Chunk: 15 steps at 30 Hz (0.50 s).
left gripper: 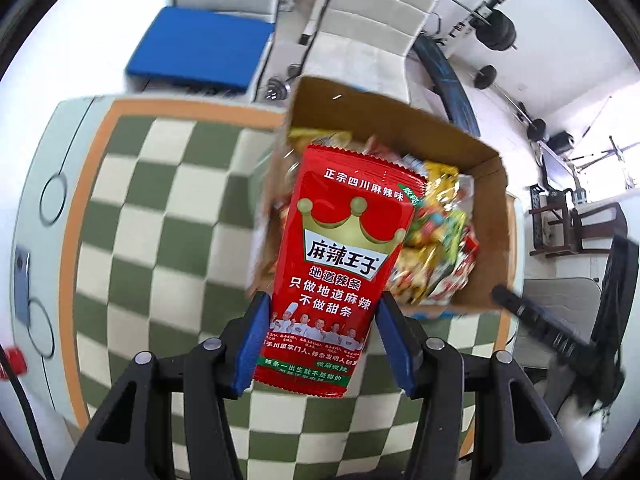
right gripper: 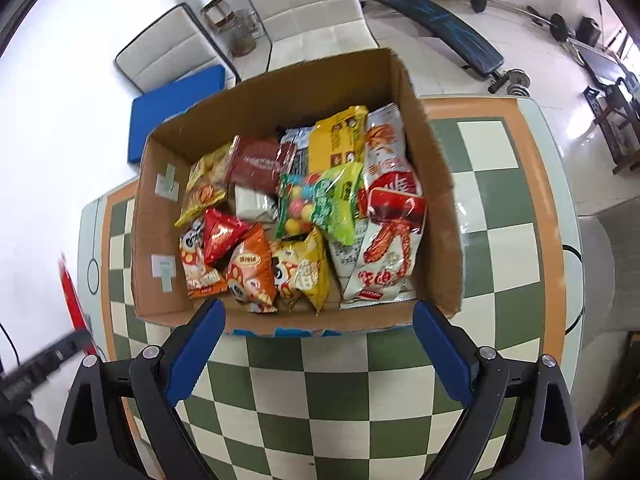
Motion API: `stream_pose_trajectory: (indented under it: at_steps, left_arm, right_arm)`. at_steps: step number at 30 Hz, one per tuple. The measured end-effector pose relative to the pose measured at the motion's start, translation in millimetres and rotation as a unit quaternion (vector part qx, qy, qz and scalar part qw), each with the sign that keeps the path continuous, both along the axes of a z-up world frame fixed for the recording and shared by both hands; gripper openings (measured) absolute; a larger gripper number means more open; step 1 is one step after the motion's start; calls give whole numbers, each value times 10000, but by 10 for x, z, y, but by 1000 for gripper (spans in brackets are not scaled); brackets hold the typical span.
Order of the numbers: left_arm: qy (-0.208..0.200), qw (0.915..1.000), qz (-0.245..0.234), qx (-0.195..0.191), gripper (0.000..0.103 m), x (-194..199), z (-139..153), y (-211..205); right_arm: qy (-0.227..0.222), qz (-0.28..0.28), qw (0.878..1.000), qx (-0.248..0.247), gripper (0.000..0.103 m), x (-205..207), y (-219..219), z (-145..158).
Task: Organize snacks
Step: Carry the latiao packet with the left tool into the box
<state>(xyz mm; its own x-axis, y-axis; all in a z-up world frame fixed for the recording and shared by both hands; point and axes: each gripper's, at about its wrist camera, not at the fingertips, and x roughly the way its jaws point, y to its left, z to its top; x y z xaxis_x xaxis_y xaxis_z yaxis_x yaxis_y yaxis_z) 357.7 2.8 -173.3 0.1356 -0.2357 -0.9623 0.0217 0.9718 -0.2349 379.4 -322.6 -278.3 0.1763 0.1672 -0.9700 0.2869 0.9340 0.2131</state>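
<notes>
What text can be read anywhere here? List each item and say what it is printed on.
"正宗四川麻辣味" – top of the red packet held in the left gripper.
"麻辣王子" – white panel under its gold crown.
"地道辣条 只做地道麻辣 不做甜条" – white lettering below that.
Small lines near the packet's bottom edge: too small to read.
Snack bags in the cardboard box: print too blurred or crumpled to read.

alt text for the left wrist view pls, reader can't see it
The left hand-held gripper grips a tall red snack packet between its blue pads, above a green-and-cream checkered table. Behind the packet sits an open cardboard box full of assorted snack bags.
</notes>
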Motion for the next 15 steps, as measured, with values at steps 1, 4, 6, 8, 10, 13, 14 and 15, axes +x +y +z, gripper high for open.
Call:
stream_pose_trajectory:
  at_steps: [1,4,6,8,10,13,14,15]
  left_arm:
    - [15,10000,-23,-46,52,64,-3,-69]
    - [129,9998,-107,-47,52,303,-140,-234]
    - [227,9996,-173,-63,52,406,-256,-310]
    - [350,9992,-188,-15,52,511,-386,-369]
    - [507,9984,-233,-5,52,596,-513,-417]
    - [755,9969,-234,-45,52,669,-696,-443]
    - [826,9963,-235,-63,52,689,-759,-454]
    - [875,9959,-238,-64,52,693,-800,-463]
  right_arm:
    - [-8,-28,10000,-11,97,7,-19,3]
    - [-11,-122,9999,-21,97,41,-73,-14]
    - [8,-162,9999,-44,97,77,-94,-44]
    - [33,-192,9998,-55,97,110,-107,-83]
    - [83,-202,9997,-78,97,154,-119,-139]
    - [202,-177,9996,-121,97,219,-121,-239]
    - [225,-170,9995,-134,97,232,-122,-259]
    - [244,-163,9995,-143,97,248,-122,-280]
